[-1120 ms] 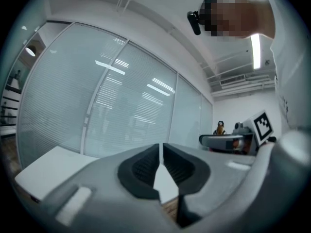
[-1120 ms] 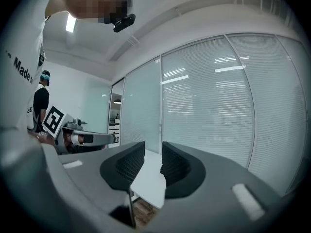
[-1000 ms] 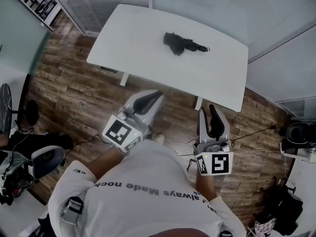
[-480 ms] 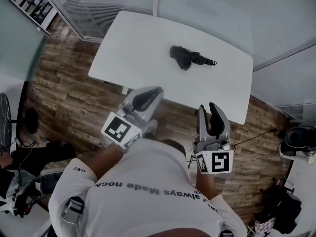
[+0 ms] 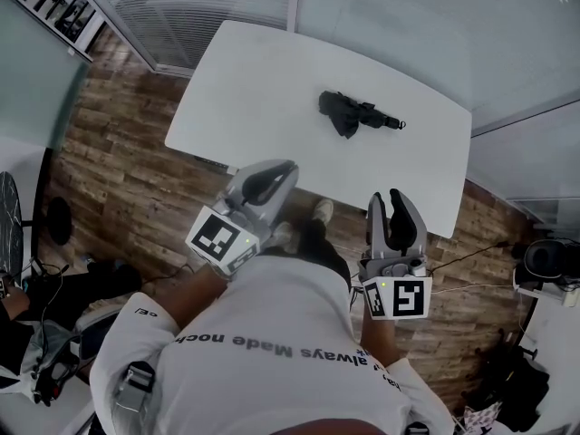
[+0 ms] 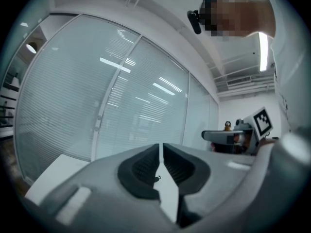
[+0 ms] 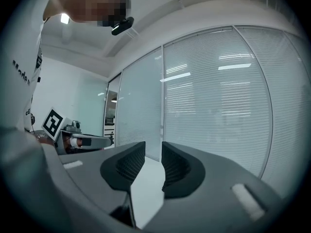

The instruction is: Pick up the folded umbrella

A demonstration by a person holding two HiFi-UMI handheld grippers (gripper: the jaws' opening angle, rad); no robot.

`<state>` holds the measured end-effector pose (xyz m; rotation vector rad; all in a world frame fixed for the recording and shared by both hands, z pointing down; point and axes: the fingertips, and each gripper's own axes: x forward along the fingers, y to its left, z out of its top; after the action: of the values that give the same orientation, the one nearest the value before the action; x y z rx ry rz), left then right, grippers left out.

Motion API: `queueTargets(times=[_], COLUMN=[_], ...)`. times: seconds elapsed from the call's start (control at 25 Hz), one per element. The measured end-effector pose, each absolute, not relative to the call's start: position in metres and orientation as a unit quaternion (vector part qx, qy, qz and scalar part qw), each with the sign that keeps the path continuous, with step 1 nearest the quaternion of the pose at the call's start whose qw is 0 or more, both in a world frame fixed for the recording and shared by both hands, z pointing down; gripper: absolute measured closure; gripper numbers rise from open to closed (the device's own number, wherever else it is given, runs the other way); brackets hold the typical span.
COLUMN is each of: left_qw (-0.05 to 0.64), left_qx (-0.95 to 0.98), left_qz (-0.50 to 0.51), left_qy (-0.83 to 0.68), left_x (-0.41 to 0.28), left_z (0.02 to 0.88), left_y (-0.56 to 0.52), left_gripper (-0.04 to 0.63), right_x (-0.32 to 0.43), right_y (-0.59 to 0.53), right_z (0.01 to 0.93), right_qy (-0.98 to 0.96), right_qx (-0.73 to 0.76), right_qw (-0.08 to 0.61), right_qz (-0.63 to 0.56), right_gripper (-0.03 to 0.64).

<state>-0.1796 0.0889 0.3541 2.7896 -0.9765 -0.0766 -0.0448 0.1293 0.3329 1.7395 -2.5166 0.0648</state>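
**Umbrella ahead, both grippers empty**

The folded umbrella [image 5: 355, 116] lies flat on the white table [image 5: 254, 89]: black, fabric bunched at one end, slim handle poking out the other. It's well ahead of both grippers. The left gripper [image 5: 288, 165] is pinched together, and the right gripper [image 5: 388, 194] shows a narrow gap.

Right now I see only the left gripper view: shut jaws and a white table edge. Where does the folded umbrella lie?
Observer: In the head view the black folded umbrella lies on the white table, right of its middle.
Operator: Which way does it point?
Observer: Its slim end points right in the head view, its bulky end left.
Operator: And the right gripper?
Observer: The right gripper is over the table's near edge, jaws a little apart, nothing between them.
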Motion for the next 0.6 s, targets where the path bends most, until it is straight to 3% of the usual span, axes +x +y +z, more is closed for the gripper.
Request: queueTargets(times=[0.6], left_qw=[0.08], left_qx=[0.944], left_qz=[-0.023], left_qy=[-0.32], left_x=[-0.1], left_z=[0.345], left_y=[0.006], left_gripper=[0.568], right_x=[0.032], right_y=[0.051], right_z=[0.326], right_qy=[-0.818], right_qx=[0.575], right_qw=[0.03], right_qz=[0.014], right_gripper=[0.512])
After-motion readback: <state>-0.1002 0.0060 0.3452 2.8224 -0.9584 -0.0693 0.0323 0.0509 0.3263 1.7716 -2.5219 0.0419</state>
